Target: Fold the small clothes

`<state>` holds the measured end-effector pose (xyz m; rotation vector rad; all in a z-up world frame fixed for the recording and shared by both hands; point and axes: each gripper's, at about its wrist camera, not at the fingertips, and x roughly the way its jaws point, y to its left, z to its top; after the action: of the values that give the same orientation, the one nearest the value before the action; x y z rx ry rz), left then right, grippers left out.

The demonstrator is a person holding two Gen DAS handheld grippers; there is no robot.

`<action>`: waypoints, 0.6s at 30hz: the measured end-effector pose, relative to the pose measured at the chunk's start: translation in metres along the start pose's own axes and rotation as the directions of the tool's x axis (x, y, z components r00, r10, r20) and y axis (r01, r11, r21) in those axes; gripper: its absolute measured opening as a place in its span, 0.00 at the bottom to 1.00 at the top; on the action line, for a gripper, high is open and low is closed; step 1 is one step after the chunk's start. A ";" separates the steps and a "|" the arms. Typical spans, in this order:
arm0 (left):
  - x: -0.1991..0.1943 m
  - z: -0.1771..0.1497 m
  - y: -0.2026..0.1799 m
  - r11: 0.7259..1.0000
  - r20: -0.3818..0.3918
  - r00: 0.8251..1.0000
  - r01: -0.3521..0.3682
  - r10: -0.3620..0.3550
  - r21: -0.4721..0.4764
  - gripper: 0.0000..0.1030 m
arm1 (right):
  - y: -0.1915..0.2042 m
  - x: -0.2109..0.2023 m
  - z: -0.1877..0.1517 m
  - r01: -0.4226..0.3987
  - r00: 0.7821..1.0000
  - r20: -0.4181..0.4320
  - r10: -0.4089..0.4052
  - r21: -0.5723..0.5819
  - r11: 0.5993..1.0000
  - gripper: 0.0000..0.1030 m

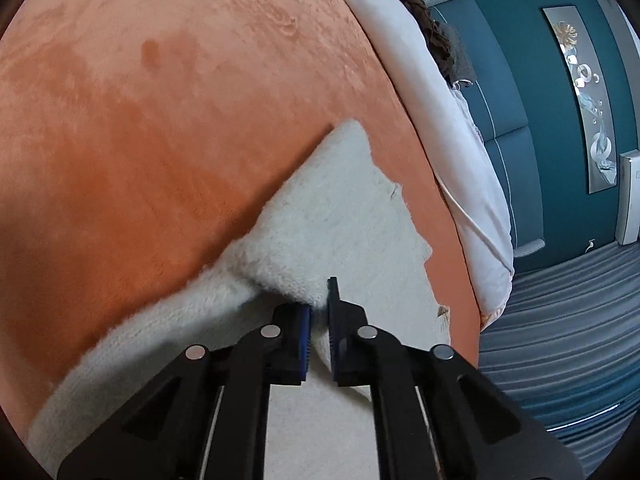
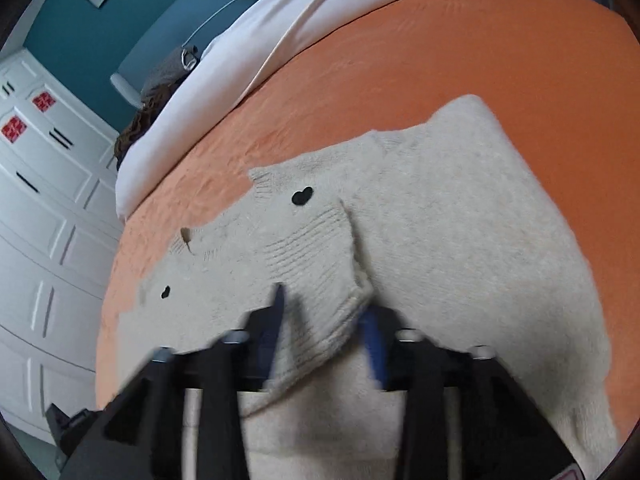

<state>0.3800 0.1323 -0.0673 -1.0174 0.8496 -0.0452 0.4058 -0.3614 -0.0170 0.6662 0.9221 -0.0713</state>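
Lying spread on an orange plush bed cover (image 2: 460, 60), the cream fuzzy knit cardigan (image 2: 460, 220) was the only garment being handled. It carried small black heart-shaped buttons (image 2: 302, 197) along its front edge, and a ribbed cuff (image 2: 320, 264) was folded across the body of the knit.

Left gripper (image 1: 319, 312): black linkage arms with blue pads, jaws clenched, a fluffy fold of the cardigan (image 1: 320, 220) pinched between the pads at the garment's near edge. The cloth rose slightly into the pinch; the rest lay flat on the bed cover (image 1: 160, 120).

Right gripper (image 2: 324, 320): picture motion-blurred. Jaws nearly closed, with the ribbed cuff edge running down between the two blue pads. The pads appeared pressed on the knit, though blur kept the contact line from being sharp.

Surroundings, left wrist view: white duvet (image 1: 420, 92) bunched along the far edge of the bed cover, a dark brown ruffled cloth (image 1: 432, 28) beyond it, a teal padded wall (image 1: 520, 80) with a long framed picture (image 1: 588, 100), and grey striped flooring (image 1: 560, 320) to the right of the bed.

Surroundings, right wrist view: white panelled wardrobe doors (image 2: 48, 200) with two red square stickers (image 2: 14, 128) at the left, the same duvet (image 2: 248, 40) above the bed cover.
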 end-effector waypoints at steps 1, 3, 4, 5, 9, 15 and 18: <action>-0.008 0.005 -0.007 1.000 0.032 0.999 0.020 -0.020 0.015 0.05 | 0.006 -0.012 0.006 -0.066 0.997 0.028 0.065 0.019 0.998 0.09; -0.030 0.012 -0.026 0.995 0.105 0.992 0.058 -0.066 0.079 0.05 | 0.017 -0.051 0.013 -0.230 0.962 0.150 0.226 0.006 0.973 0.09; -0.038 0.013 -0.032 0.992 0.134 0.988 0.057 -0.072 0.108 0.05 | 0.024 -0.077 0.014 -0.285 0.932 0.223 0.286 -0.036 0.958 0.08; -0.041 0.013 -0.033 0.990 0.148 0.987 0.051 -0.070 0.129 0.05 | 0.023 -0.093 0.010 -0.308 0.905 0.285 0.316 -0.076 0.948 0.08; 0.001 -0.002 -0.008 0.977 0.053 0.993 -0.118 0.110 0.178 0.05 | -0.014 -0.010 -0.006 0.009 0.999 0.039 -0.007 -0.038 0.999 0.07; 0.008 -0.011 0.011 0.981 0.037 0.995 -0.101 0.096 0.164 0.06 | -0.021 -0.023 -0.018 -0.023 0.992 0.120 0.028 -0.036 0.999 0.08; 0.009 -0.014 0.009 0.971 0.055 0.992 -0.119 0.110 0.206 0.07 | -0.028 -0.013 -0.021 0.011 0.998 0.057 -0.009 -0.032 0.999 0.10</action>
<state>0.3742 0.1237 -0.0831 -0.7684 0.8442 -0.0135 0.3738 -0.3745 -0.0298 0.6269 0.8703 -0.0840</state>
